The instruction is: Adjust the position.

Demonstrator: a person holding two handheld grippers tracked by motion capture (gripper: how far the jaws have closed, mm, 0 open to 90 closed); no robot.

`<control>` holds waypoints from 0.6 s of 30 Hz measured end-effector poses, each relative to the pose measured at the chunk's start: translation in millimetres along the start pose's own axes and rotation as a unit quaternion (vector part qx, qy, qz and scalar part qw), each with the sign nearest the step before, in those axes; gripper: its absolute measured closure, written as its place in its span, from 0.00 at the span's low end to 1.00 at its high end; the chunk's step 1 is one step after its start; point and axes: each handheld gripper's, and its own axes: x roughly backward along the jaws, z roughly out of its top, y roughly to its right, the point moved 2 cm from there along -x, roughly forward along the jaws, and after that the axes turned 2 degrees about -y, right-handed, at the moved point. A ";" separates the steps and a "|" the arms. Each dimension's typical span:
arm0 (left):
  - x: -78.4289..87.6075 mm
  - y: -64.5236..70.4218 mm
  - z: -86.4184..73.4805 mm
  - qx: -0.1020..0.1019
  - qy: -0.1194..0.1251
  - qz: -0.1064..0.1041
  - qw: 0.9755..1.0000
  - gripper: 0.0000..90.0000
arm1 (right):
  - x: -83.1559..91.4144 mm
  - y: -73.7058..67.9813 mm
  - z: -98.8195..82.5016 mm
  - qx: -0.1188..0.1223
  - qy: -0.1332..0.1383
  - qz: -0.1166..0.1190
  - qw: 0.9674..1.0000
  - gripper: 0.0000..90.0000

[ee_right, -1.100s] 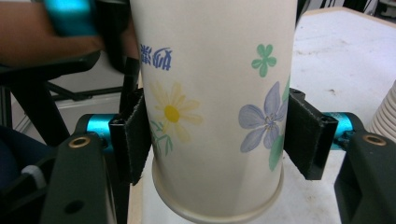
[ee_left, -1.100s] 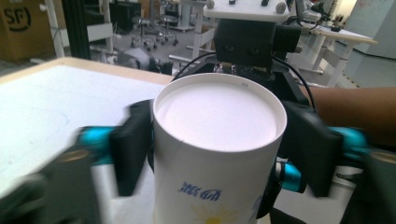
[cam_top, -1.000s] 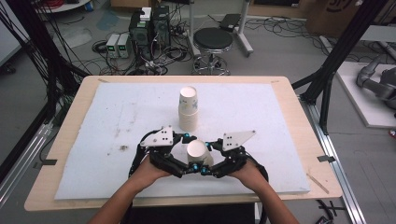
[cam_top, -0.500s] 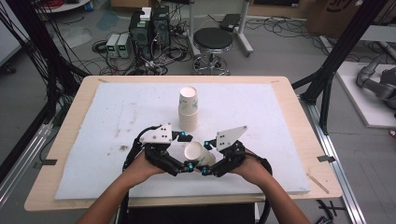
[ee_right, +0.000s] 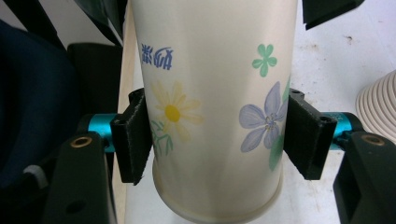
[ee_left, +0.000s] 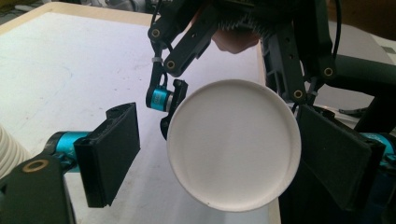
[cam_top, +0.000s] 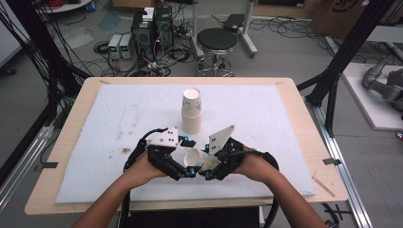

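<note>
- The paper cup (cam_top: 194, 158) lies tilted between the two hands near the front edge of the tabletop (cam_top: 266, 114), lifted clear of the white mat — its open mouth faces the left side and somewhat upward.
- The right claw (ee_right: 217, 135) is clenched on the cup's flowered wall, one pad on each side, so the cup is carried sideways and its mouth is offered across.
- The left claw (ee_left: 219, 158) stands released; its jaws have just been closing a little, with the cup's rim between them but a gap at the left pad. My guess is that it is lining up to take the cup.
- A stack of cups (cam_top: 191, 110) stands upright just behind the hands — likely the source or the goal.
</note>
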 end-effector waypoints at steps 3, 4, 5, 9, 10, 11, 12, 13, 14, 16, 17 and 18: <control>-0.6 0.3 -0.3 0.000 -0.006 -0.002 1.000 0.17 | 0.7 0.3 2.4 0.005 -0.014 -0.001 1.000 0.37; -1.0 0.1 -0.3 -0.001 -0.007 -0.003 1.000 0.17 | 0.7 0.5 2.9 0.007 -0.017 -0.001 1.000 0.37; -1.5 0.1 -0.4 -0.002 -0.010 -0.004 1.000 0.18 | 0.8 0.2 3.5 0.006 -0.024 -0.001 1.000 0.37; -3.4 0.8 -0.6 -0.001 -0.017 -0.008 1.000 0.20 | -0.2 -0.3 7.1 0.018 -0.040 -0.005 0.999 0.37; -4.0 1.0 -0.8 -0.002 -0.018 -0.010 1.000 0.21 | -0.4 -0.7 8.0 0.017 -0.044 -0.006 0.999 0.37; -4.5 1.1 -0.8 -0.003 -0.020 -0.012 1.000 0.21 | -0.9 -0.6 8.7 0.020 -0.047 -0.004 0.999 0.37; -4.7 1.4 -0.8 -0.003 -0.022 -0.013 1.000 0.22 | -1.7 -1.3 9.7 0.020 -0.057 -0.005 0.998 0.37; -5.1 1.4 -0.9 -0.004 -0.023 -0.015 1.000 0.22 | -1.7 -1.3 9.7 0.020 -0.057 -0.005 0.998 0.37; -5.4 1.3 -1.1 -0.004 -0.024 -0.015 1.000 0.23 | -2.0 -1.4 10.1 0.023 -0.060 -0.005 0.998 0.37; -5.3 0.7 -1.6 -0.005 -0.030 -0.014 0.999 0.24 | -2.5 -1.9 10.4 0.022 -0.060 -0.003 0.998 0.37; -5.5 0.6 -1.8 -0.002 -0.030 -0.014 0.999 0.25 | -2.8 -1.9 10.3 0.022 -0.060 -0.005 0.998 0.37; -5.6 0.2 -2.0 -0.003 -0.030 -0.014 0.999 0.26 | -2.7 -1.8 10.1 0.022 -0.064 -0.004 0.998 0.37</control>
